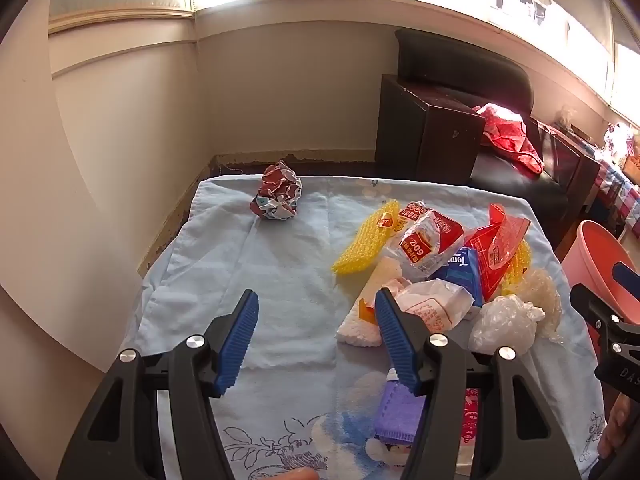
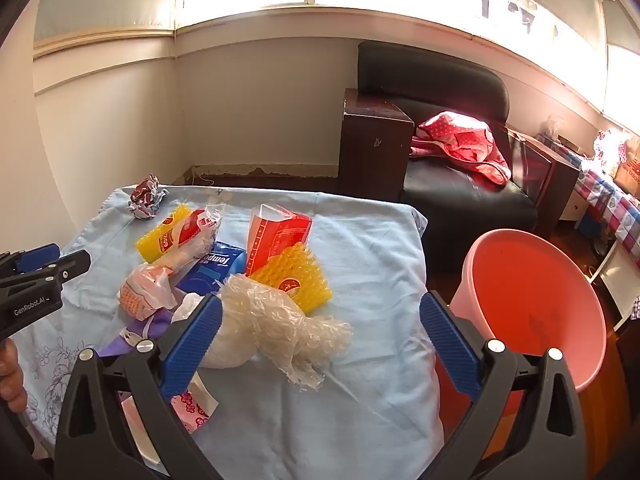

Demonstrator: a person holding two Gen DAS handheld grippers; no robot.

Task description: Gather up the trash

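So both tools are spread wide with nothing pinched in either. In the left wrist view the left tool hangs over bare blue cloth on the bench at lower centre, and the trash pile sits just to its right: a white wrapper with red print pokes out right behind the right-hand finger, with a yellow mesh piece, a red-labelled bag and a blue tissue pack further up the frame. A crumpled paper ball sits alone near the far edge, well apart from the pile, upper centre-left. In the right wrist view the right tool straddles a wad of clear crinkly plastic, which lies between the fingers, closer to the left one; can't tell if it touches. The pink bin stands off the bench's right edge, just behind the right finger. The left tool shows at the left edge there too.
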